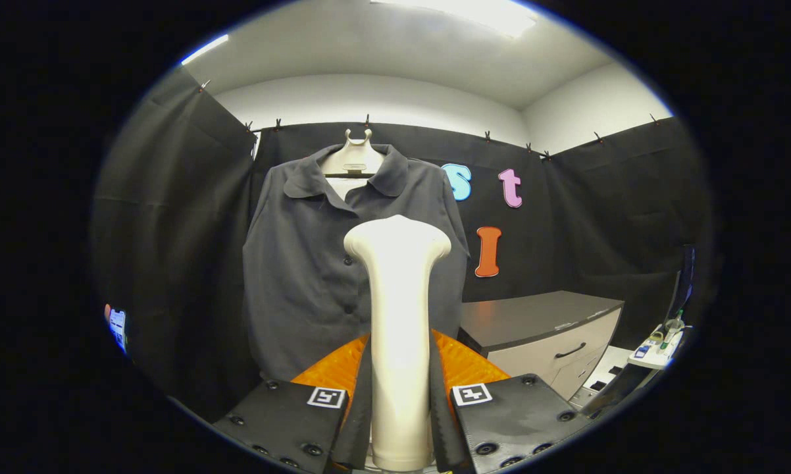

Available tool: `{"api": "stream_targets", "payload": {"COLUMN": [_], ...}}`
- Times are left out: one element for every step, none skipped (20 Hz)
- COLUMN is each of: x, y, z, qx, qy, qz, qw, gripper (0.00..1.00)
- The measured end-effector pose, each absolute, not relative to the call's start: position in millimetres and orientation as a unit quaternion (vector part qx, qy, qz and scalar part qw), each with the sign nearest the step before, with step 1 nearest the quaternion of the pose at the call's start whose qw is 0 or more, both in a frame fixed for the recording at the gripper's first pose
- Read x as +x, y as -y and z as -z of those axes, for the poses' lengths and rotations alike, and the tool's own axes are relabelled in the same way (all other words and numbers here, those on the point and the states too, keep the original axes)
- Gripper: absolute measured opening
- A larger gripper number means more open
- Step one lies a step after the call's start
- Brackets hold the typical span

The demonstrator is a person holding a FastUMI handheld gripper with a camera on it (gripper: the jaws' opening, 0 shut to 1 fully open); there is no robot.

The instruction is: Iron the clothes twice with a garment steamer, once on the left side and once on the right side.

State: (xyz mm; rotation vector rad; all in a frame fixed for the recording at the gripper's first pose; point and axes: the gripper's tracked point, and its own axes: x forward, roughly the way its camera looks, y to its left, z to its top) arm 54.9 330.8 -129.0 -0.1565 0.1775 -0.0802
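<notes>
Both fingers (362,401) clamp steamer (399,316) (hiding shirt (303,276) placket), gripper (399,421)

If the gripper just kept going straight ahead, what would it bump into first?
Probably the dark shirt on the hanger. The gripper is shut on the steamer, whose head points at the shirt's buttoned front, so the steamer's head would likely touch the cloth first. How far off the shirt hangs is hard to judge.

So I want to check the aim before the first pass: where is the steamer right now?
In the gripper view, the cream handheld garment steamer stands upright, clamped in the gripper, its head in front of the dark grey button-up shirt on the hanger.
</notes>
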Motion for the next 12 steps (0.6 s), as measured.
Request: {"api": "stream_targets", "payload": {"x": [53.0, 51.8, 50.1, 49.9, 48.3, 47.7, 48.0, 47.7, 47.0, 46.9, 47.1, 47.8], "y": [-327.6, -325.1, -324.1, -324.0, -324.4, -324.6, -325.2, -325.2, -325.7, -326.5, -326.4, -326.3], "z": [129.5, 130.7, 131.3, 132.1, 132.2, 132.5, 131.8, 132.0, 133.3, 134.6, 135.9, 135.4], "qx": [-0.082, -0.086, -0.088, -0.088, -0.087, -0.086, -0.086, -0.087, -0.086, -0.086, -0.085, -0.086], "qy": [-0.089, -0.09, -0.092, -0.093, -0.094, -0.093, -0.092, -0.092, -0.092, -0.093, -0.094, -0.094], "qz": [0.043, 0.045, 0.046, 0.046, 0.044, 0.043, 0.043, 0.043, 0.041, 0.04, 0.039, 0.039], "qw": [0.992, 0.991, 0.991, 0.991, 0.991, 0.991, 0.991, 0.991, 0.991, 0.991, 0.991, 0.991], "gripper": [0.45, 0.45, 0.45, 0.45, 0.45, 0.45, 0.45, 0.45, 0.45, 0.45, 0.45, 0.45]}}
